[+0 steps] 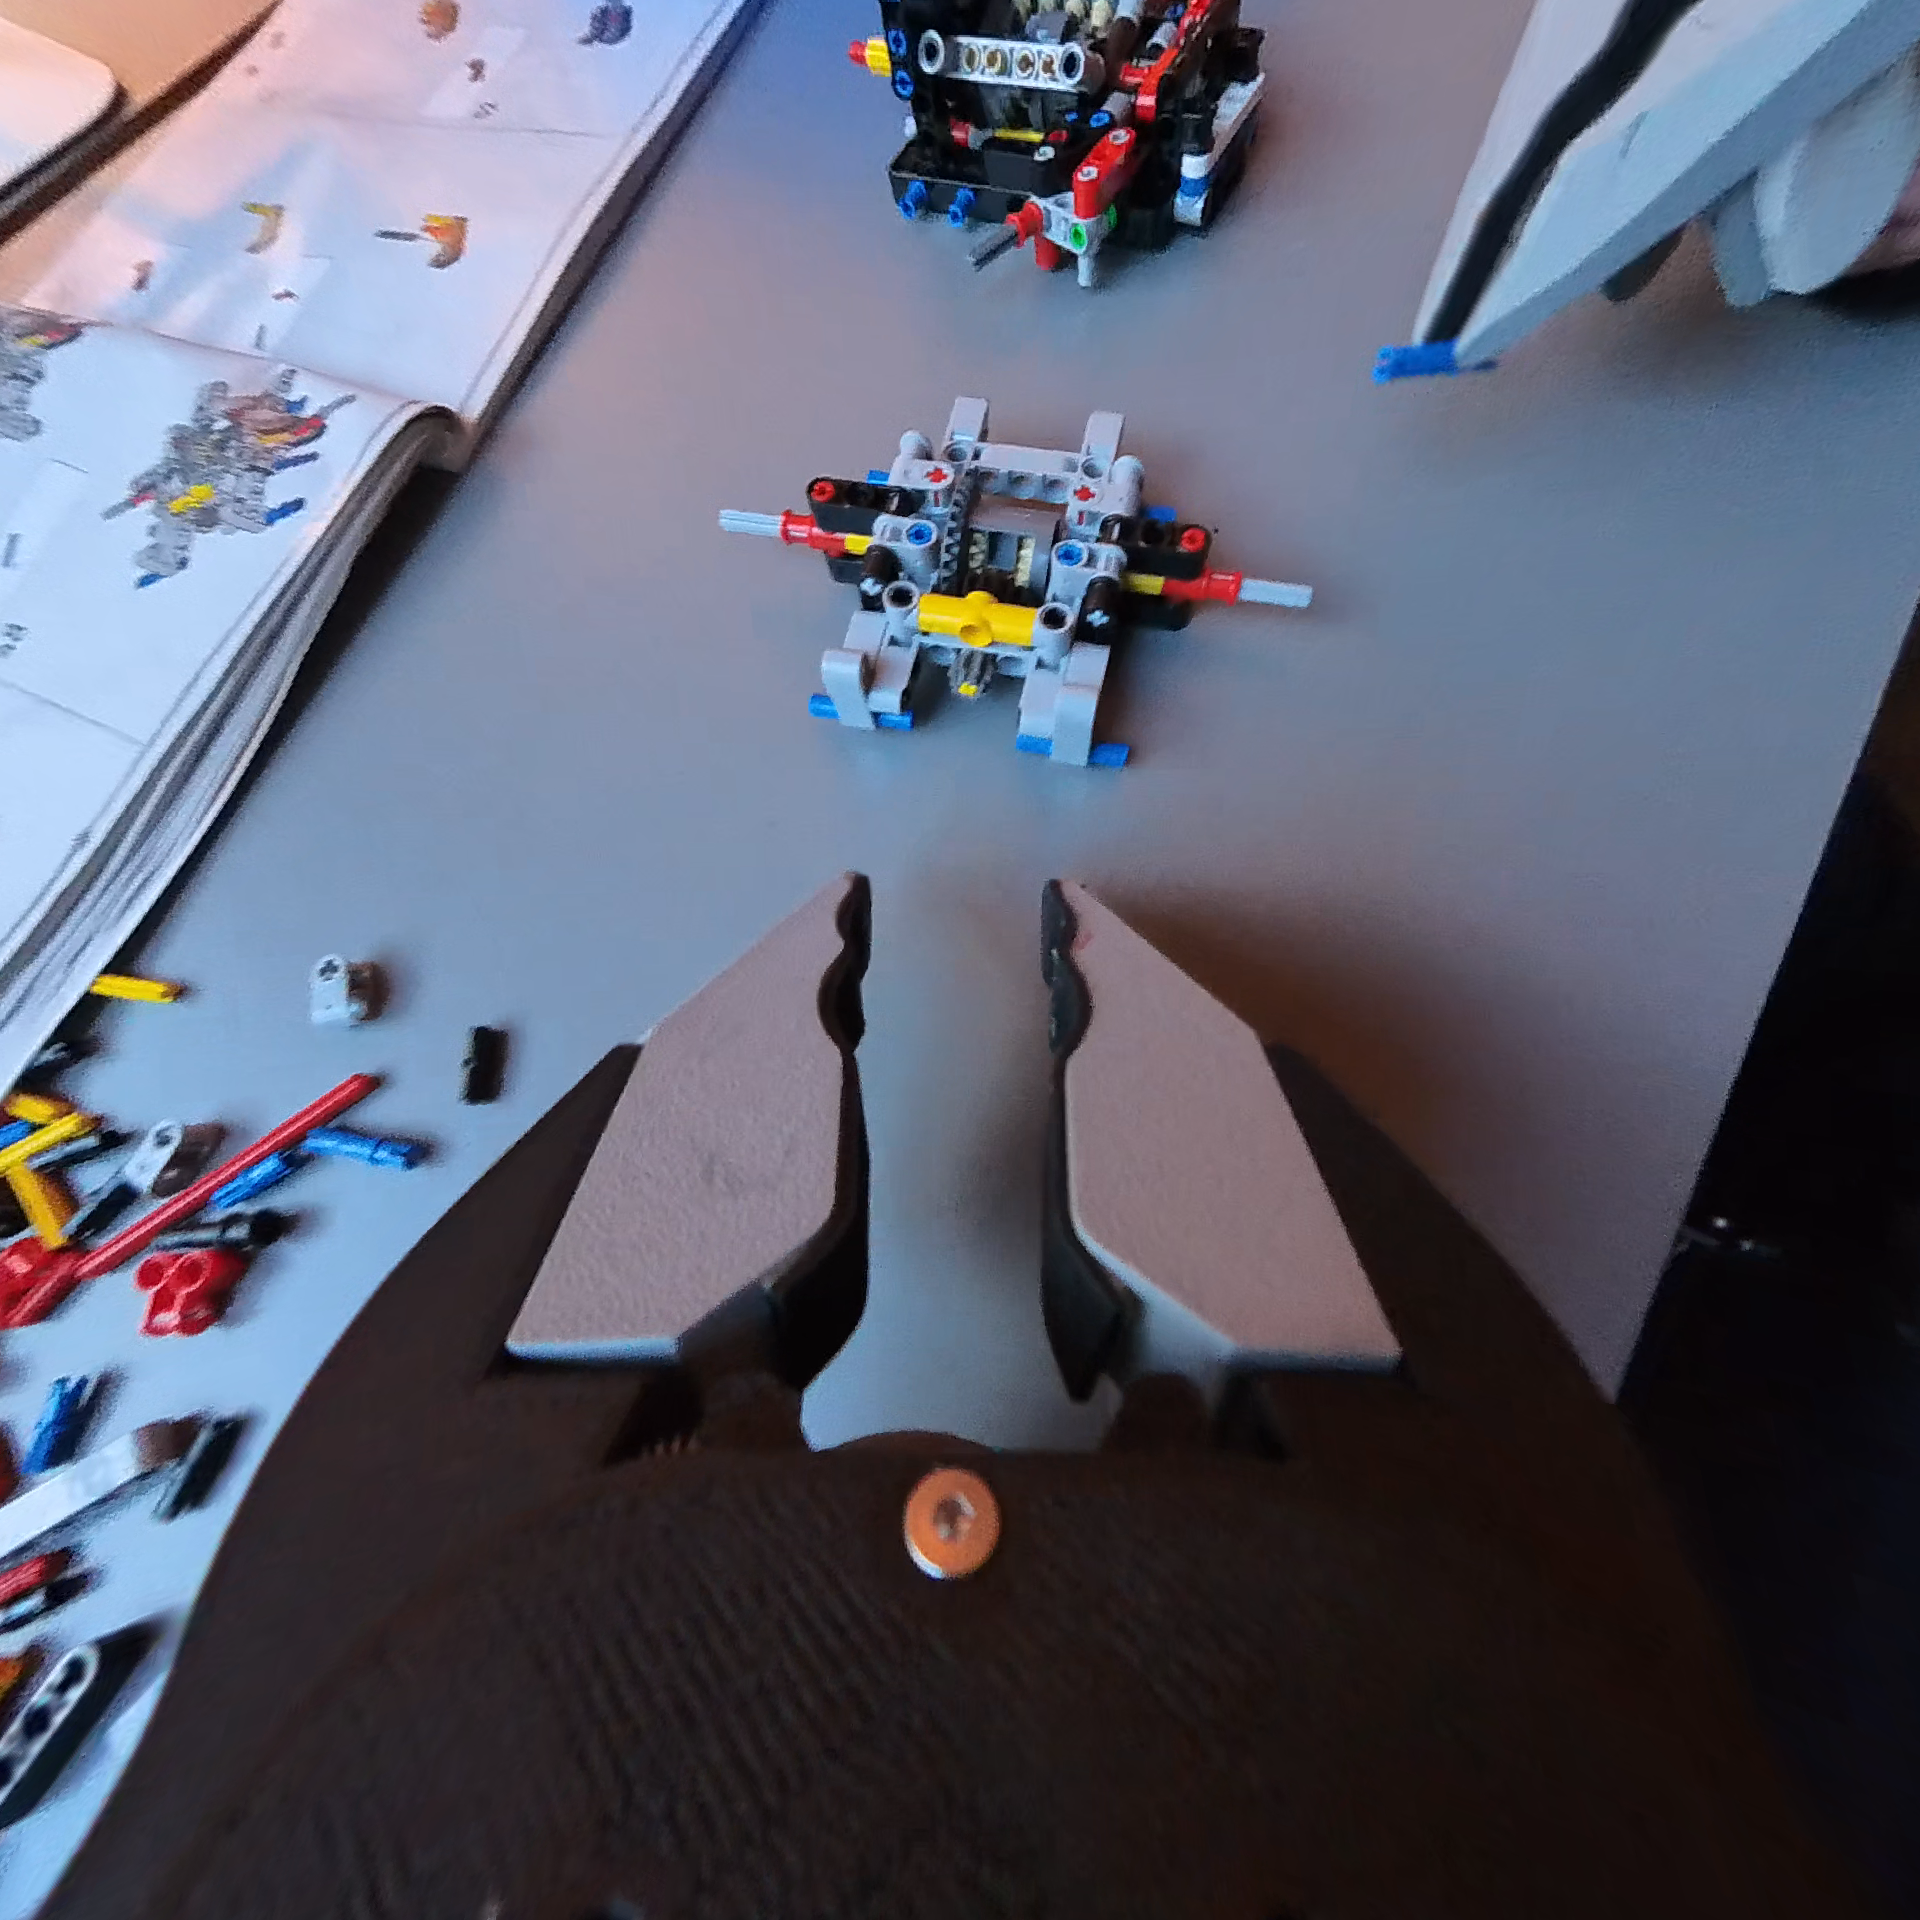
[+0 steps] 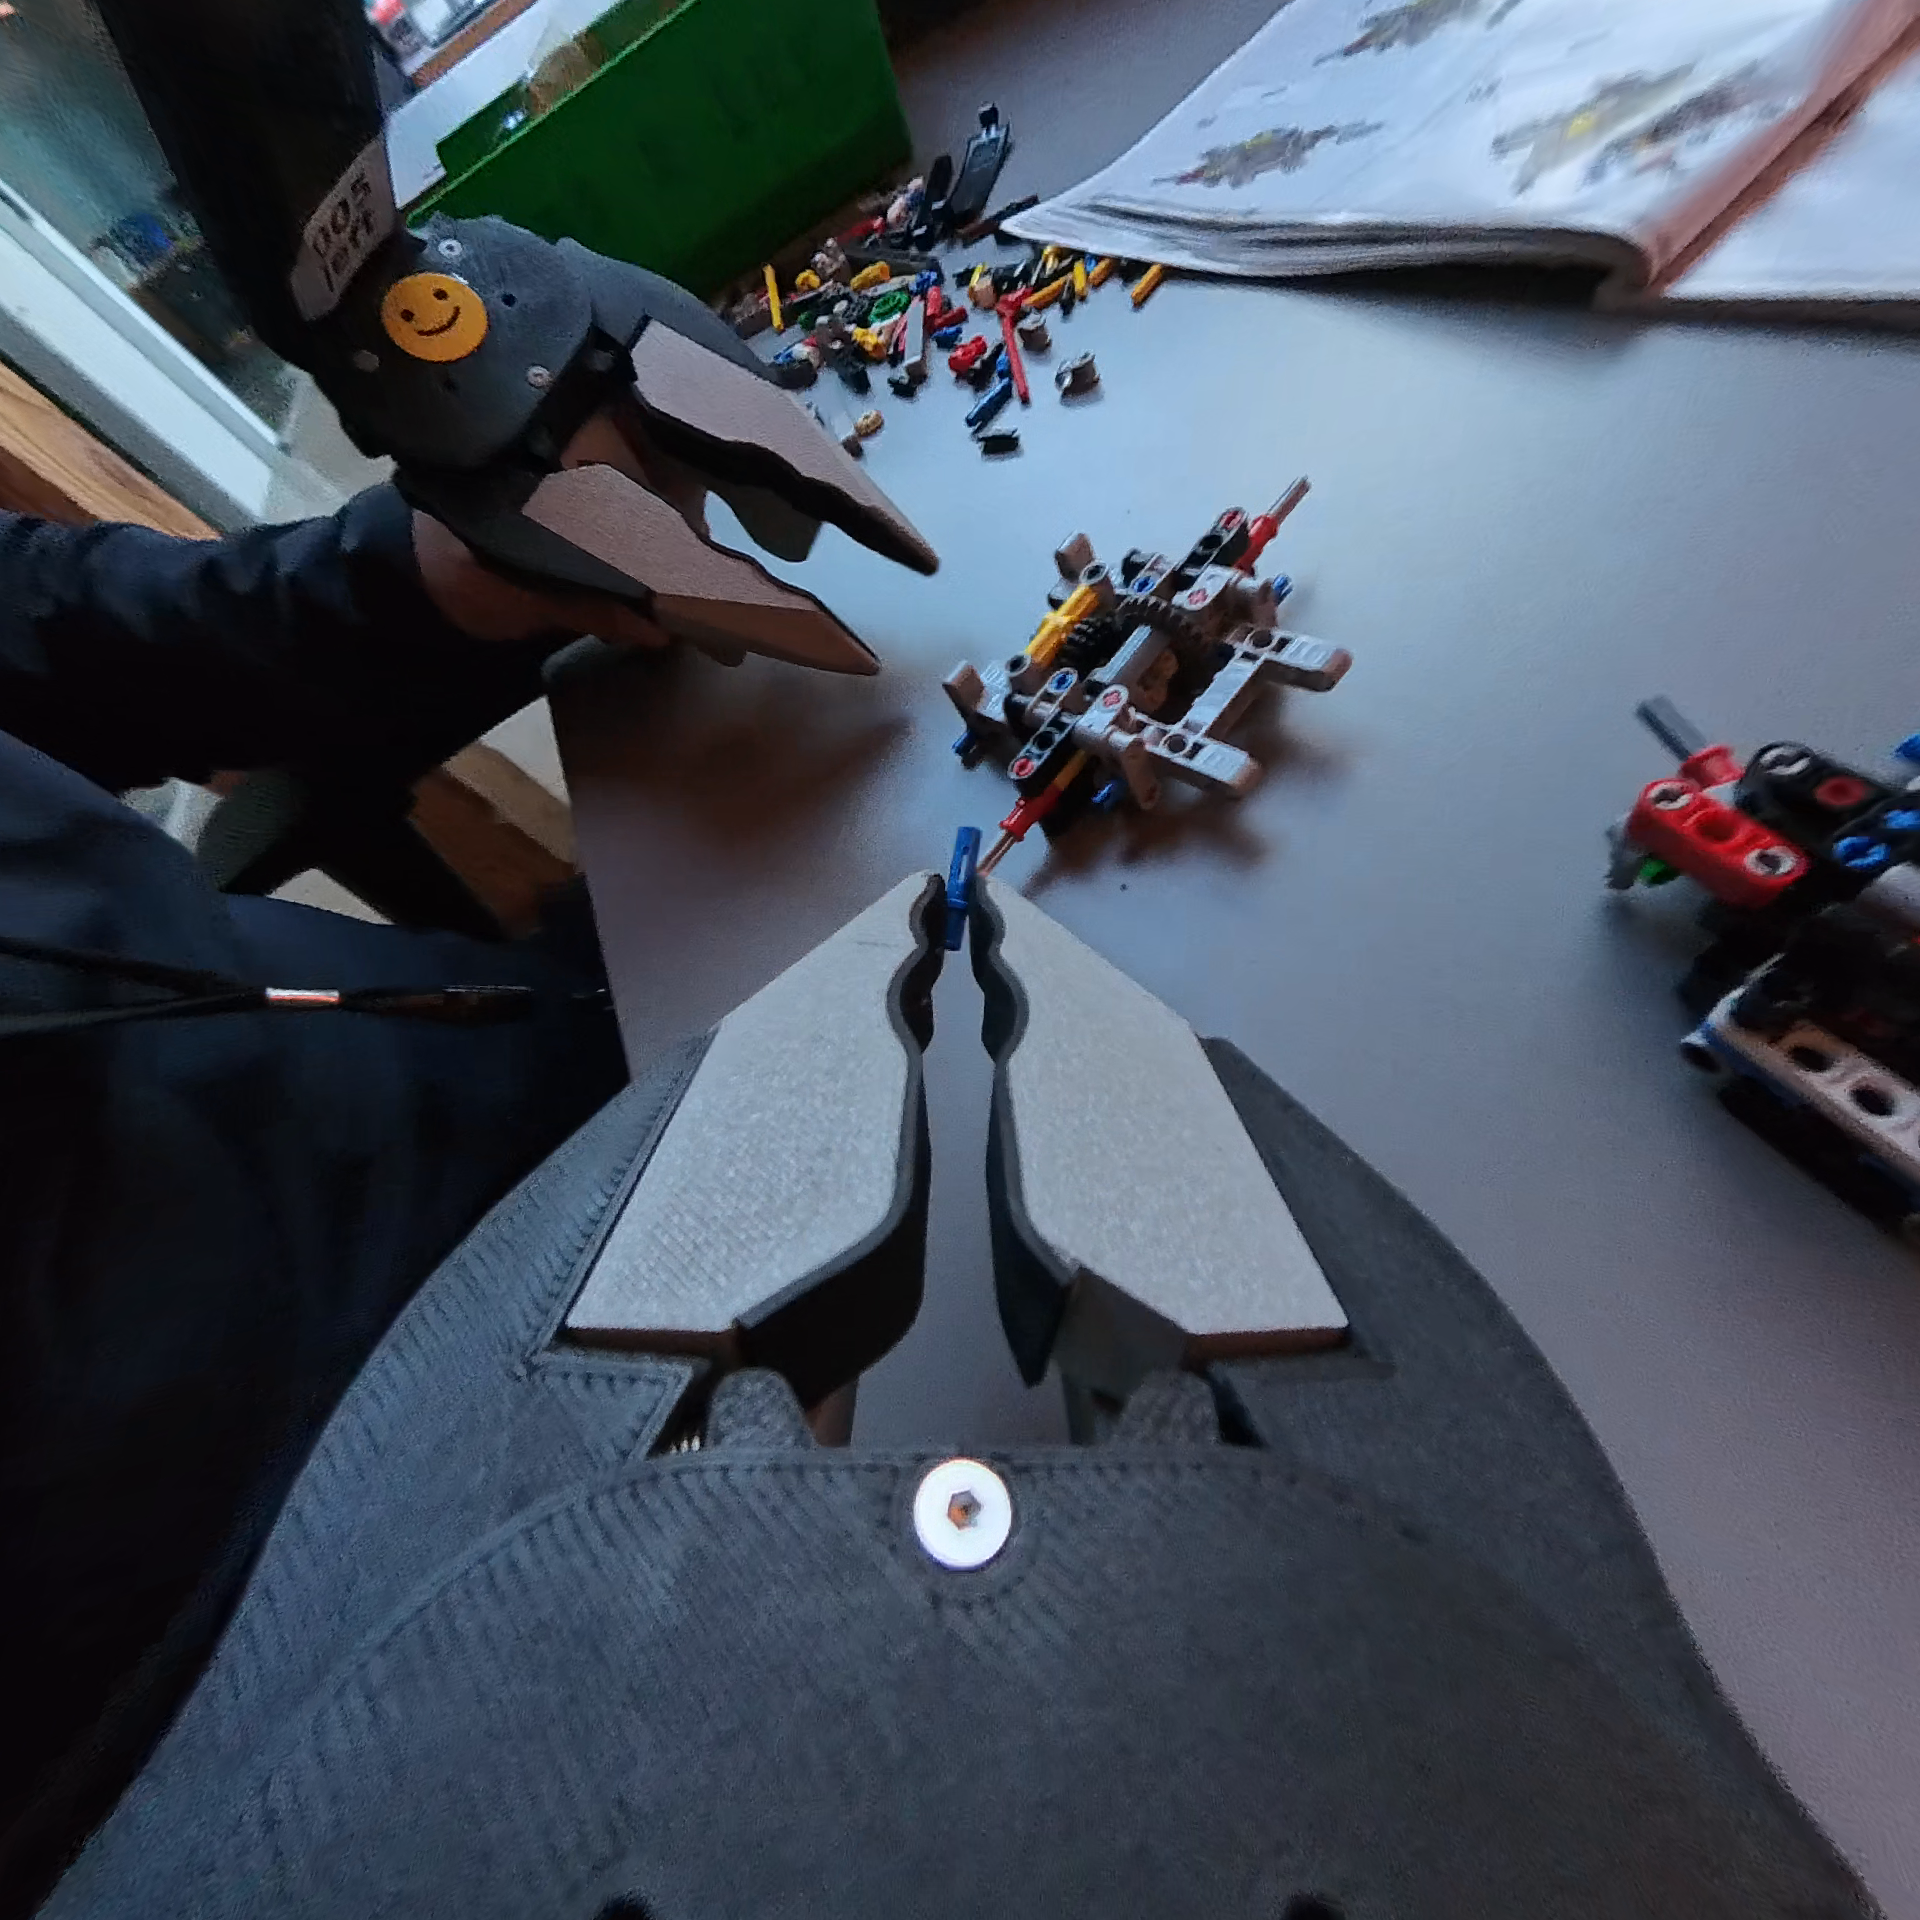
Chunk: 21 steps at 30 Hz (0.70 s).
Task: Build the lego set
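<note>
Grey tabletop (image 1: 623,790) with toy building parts spread over it. A small grey frame assembly (image 1: 1003,582) lies flat, straight ahead of the left gripper (image 1: 956,894) and a little apart from it; its long axle (image 1: 1273,592) runs crosswise to that gripper's fingers. The left gripper is parted to a narrow gap with only bare table between its pads. It is held low over the near table edge by a hand in a dark sleeve (image 2: 208,634), its fingers pointing at the assembly. The right gripper (image 2: 961,894) pinches a small blue pin (image 2: 961,873) at its very tips, both pads against it, the pin standing roughly upright. The pin sits close to the near end of the assembly's axle. A larger black-and-red build (image 1: 1070,114) stands farther back, loose parts (image 1: 156,1195) and an open booklet (image 1: 260,416) to the left.
</note>
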Each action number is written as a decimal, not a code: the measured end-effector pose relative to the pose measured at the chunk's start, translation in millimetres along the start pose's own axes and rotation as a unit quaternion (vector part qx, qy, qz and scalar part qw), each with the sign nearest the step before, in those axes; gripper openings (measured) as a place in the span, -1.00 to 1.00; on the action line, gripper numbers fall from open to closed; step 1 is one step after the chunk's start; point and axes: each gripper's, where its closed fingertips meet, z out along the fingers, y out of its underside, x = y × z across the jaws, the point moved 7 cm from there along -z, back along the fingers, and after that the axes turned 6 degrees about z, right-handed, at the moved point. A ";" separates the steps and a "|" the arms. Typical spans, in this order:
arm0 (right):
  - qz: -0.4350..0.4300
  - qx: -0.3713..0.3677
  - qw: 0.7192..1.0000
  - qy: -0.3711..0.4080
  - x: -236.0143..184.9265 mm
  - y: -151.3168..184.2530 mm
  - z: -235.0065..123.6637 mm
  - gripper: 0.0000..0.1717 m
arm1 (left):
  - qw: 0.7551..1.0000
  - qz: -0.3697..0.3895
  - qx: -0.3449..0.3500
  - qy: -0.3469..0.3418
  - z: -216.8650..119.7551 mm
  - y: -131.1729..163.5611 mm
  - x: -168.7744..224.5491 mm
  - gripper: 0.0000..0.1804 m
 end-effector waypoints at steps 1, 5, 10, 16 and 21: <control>-0.013 0.007 1.000 0.009 1.3 -1.4 -0.9 -0.99 | 1.000 0.004 0.006 -0.006 -3.5 1.9 -2.5 -0.67; -0.084 0.045 0.994 0.057 6.8 -9.8 -6.3 -0.99 | 0.999 0.004 0.037 -0.022 -15.1 5.6 -10.5 -0.72; -0.123 0.057 0.987 0.081 9.9 -16.7 -1.7 -0.99 | 0.998 -0.017 0.063 0.002 -17.8 3.8 -14.2 -0.76; -0.147 0.047 0.983 0.102 14.2 -22.2 8.1 -0.99 | 0.996 -0.009 0.081 0.019 -15.5 -0.8 -16.9 -0.79; -0.176 0.033 0.976 0.123 13.6 -23.0 14.1 -0.99 | 0.997 0.005 0.067 0.031 -8.6 -2.9 -14.5 -0.78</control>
